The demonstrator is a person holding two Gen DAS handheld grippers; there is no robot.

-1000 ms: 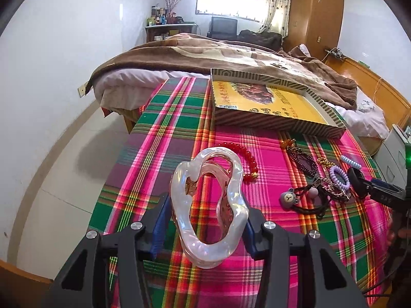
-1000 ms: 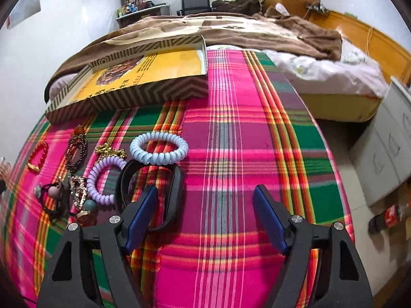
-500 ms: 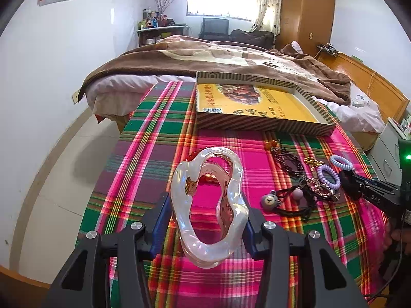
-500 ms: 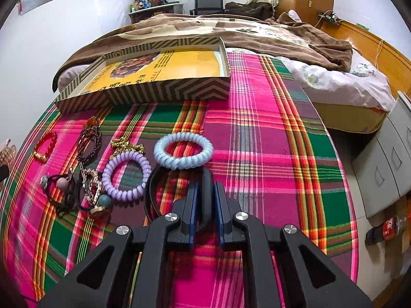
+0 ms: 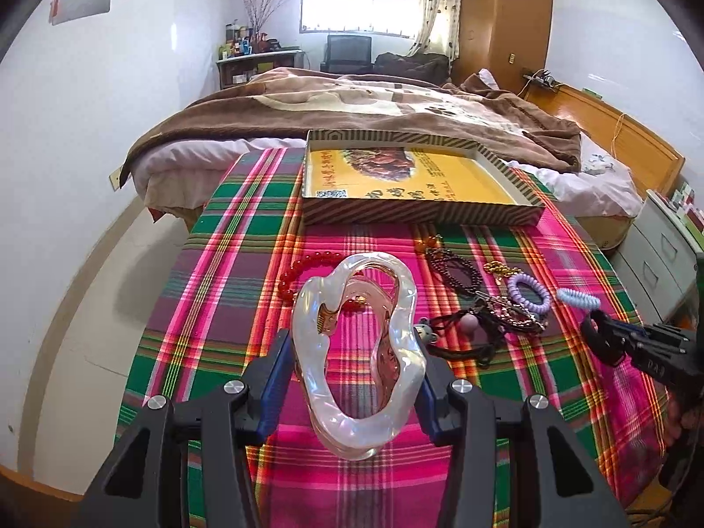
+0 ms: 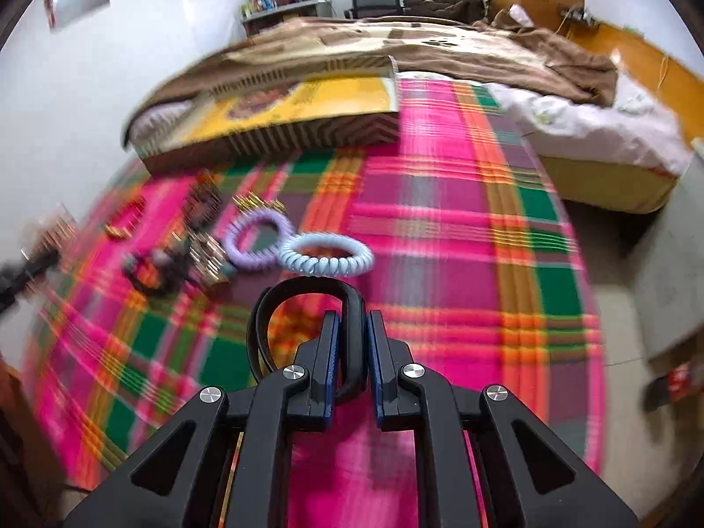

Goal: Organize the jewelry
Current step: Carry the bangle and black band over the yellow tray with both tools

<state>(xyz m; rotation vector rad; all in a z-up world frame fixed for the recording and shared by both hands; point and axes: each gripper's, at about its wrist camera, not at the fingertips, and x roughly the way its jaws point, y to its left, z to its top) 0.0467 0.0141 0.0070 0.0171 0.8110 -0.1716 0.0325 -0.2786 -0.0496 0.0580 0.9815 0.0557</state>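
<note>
My left gripper [image 5: 352, 378] is shut on a pearly, wavy hair claw [image 5: 352, 442], held upright above the plaid cloth. The black hair band [image 6: 303, 284] sits pinched between the jaws of my right gripper [image 6: 352, 334], raised off the cloth; the left wrist view has that gripper [image 5: 616, 343] at the right edge. On the cloth lie a light blue coil tie [image 6: 325, 264], a purple coil tie [image 6: 251, 262], a gold chain [image 5: 501, 269], a dark bead bracelet [image 5: 453, 273], a red bead bracelet [image 5: 303, 264] and black ties with charms [image 5: 466, 343]. A striped box with a yellow floor [image 5: 396, 213] stands behind them.
The table's plaid cloth [image 5: 229, 290] drops off to the floor on the left and right. A bed with a brown blanket [image 5: 374, 105] lies behind the box. A grey drawer unit [image 5: 660, 246] stands at the right.
My right gripper closed on the black hair band and lifted it off the cloth. Both grippers drew back a little from the box; the left kept its hold on the claw.
</note>
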